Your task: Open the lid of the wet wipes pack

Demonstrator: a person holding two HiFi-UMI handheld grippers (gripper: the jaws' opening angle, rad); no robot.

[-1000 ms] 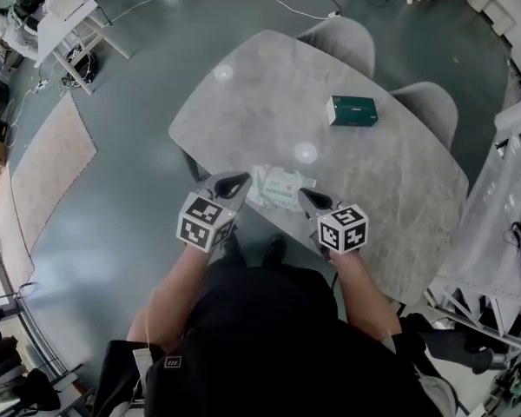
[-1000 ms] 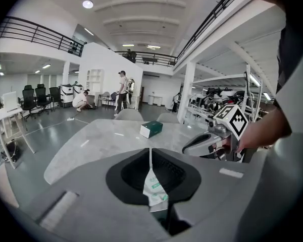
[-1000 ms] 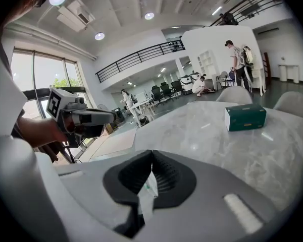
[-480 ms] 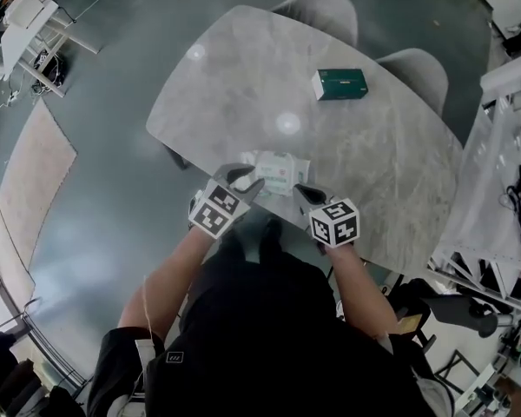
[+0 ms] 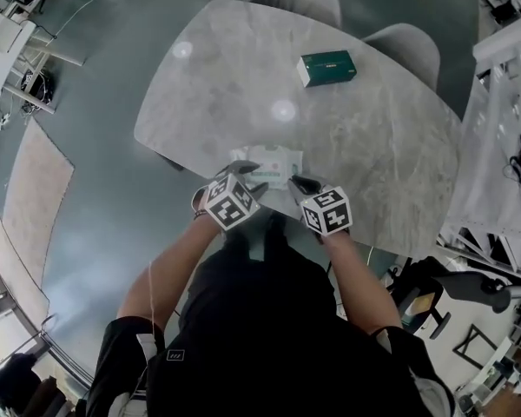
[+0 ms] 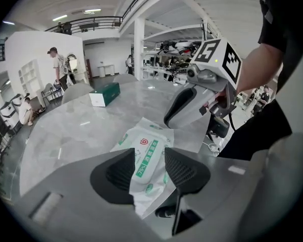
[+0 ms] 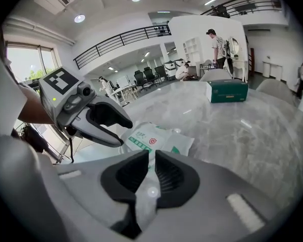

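The left gripper (image 6: 150, 151) is coming down toward the table's 6 o'clock edge and its jaws are opening. A second ago they were pressed together; now they are standing wide, with the wet wipes pack (image 5: 271, 163) showing between them and the pads not touching it. The pack is lying flat on the grey table (image 5: 373, 172), label up, and its lid (image 6: 146, 158) is looking shut and lining up with the gap. The right gripper (image 7: 150, 153), hovering at the pack's 4 o'clock corner, is also sitting lower than before. Its jaws are standing only a narrow slit apart, something pale is showing through, and it is gripping nothing as far as I can judge. The green box (image 5: 327, 66) is resting at 1 o'clock, well apart. Reading: the approach is finishing, lid-lifting is not yet starting, and the left gripper seems to be setting up for the flap.
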